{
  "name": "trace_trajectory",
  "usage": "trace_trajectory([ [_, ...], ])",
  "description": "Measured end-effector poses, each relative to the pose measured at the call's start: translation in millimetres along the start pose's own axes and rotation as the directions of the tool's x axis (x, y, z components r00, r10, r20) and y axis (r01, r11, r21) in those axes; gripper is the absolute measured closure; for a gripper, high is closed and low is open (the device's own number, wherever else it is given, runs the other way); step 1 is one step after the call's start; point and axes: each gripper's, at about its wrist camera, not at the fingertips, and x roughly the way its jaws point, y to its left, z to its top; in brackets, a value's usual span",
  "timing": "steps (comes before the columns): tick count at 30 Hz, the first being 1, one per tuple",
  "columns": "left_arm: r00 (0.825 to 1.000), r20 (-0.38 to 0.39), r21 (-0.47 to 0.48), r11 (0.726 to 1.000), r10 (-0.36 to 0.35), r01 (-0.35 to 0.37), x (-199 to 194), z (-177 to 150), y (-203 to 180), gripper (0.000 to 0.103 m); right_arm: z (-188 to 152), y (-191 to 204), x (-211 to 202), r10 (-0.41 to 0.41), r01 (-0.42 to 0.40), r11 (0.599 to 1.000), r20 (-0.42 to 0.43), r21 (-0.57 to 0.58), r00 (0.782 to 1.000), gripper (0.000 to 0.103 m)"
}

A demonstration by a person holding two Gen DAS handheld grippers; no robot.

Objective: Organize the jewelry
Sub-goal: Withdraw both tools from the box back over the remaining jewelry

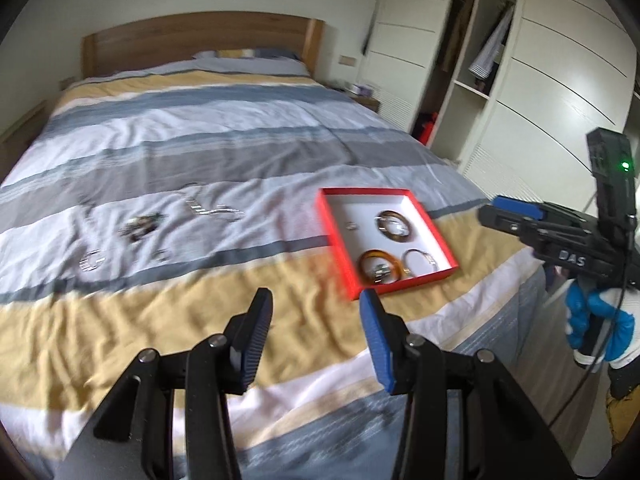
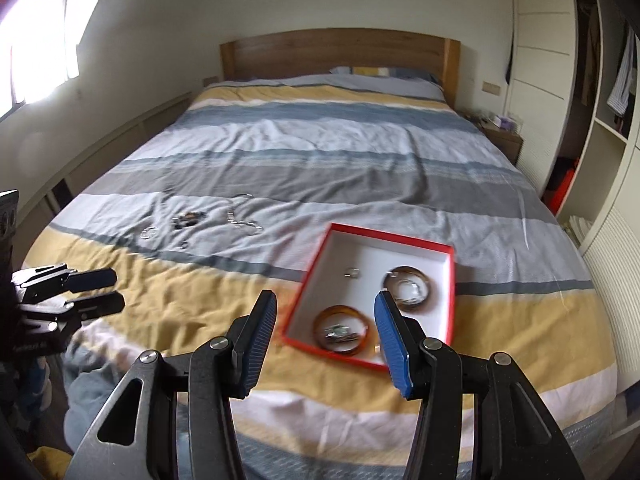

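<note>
Both the left gripper (image 1: 316, 312) and right gripper (image 2: 326, 316) hang spread and empty short of the red box (image 1: 434, 276); the thin loose jewelry (image 1: 140, 228) left of it could slip or snag in the rumpled bedspread (image 1: 240, 136).

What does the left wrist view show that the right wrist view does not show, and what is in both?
Only the left wrist view shows the right hand, in a blue and white glove, holding the right gripper.

Only the right wrist view shows the bright window and the left gripper from the side, jaws apart.

Both show the striped bed, the red box holding bangles, and loose jewelry on the cover.
</note>
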Motion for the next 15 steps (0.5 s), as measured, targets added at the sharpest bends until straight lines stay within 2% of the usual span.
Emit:
trace_trajectory([
  [7, 0.991, 0.038, -0.109, 0.987, 0.127, -0.122, -55, -37, 67, 0.06, 0, 53, -22, 0.055, -0.053, 0.997, 0.03, -0.062, 0.998, 0.053],
  [10, 0.982, 0.043, -0.142, 0.974, 0.187, -0.179, -61, -46, 97, 0.06, 1, 82, -6, 0.094, -0.092, 0.99, 0.012, -0.105, 0.995, 0.056],
  [15, 0.971, 0.032, -0.211, 0.951, 0.237, -0.225, -51, -48, 155, 0.06, 9, 118, 37, 0.142, -0.146, 0.977, -0.036, -0.156, 0.989, 0.06],
])
